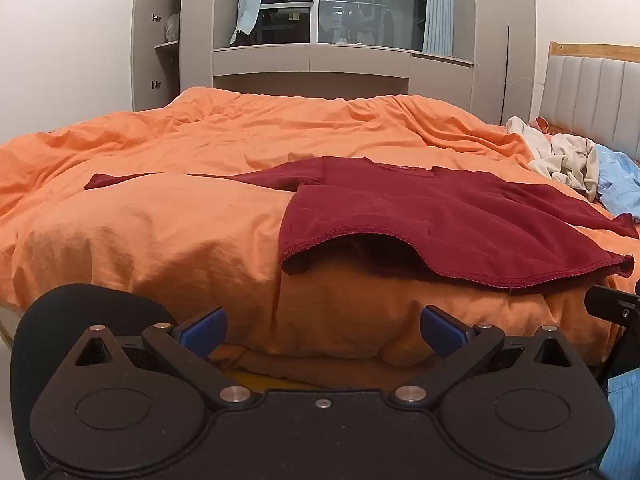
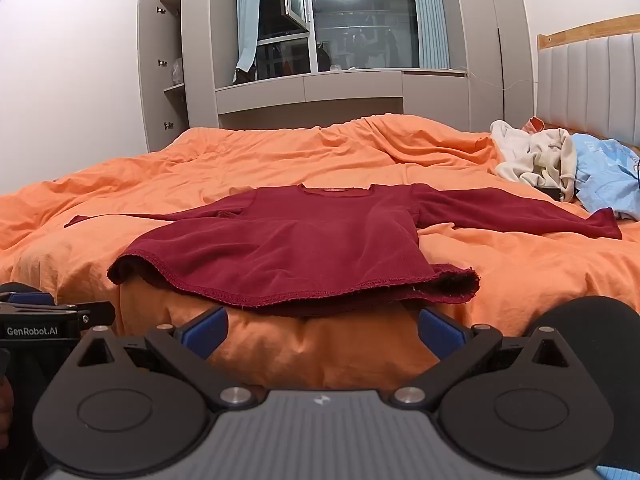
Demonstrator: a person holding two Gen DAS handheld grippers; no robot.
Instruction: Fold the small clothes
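Red shirt (image 2: 288,240) lies flat on the orange duvet (image 2: 280,156), front up, collar toward the window (image 2: 360,16), both long sleeves spread out sideways. Hem sits at the near edge of the bed and overhangs it slightly, lifted a bit so the inside shows.

Left hand-held gripper (image 1: 323,330): jaws wide open, nothing between them, short of the bed edge, shirt hem up and to its right. Right hand-held gripper (image 2: 322,330): also wide open, empty, just below the hem's middle, not touching it. Both point slightly downward at the bed side. Left unit is visible at the left edge of the right wrist view.

Far right by the headboard (image 2: 588,76): a cream garment (image 2: 532,156) heaped, a light blue garment (image 2: 604,176) just beside it. Both well apart from the shirt body; the right sleeve end is near the blue one.
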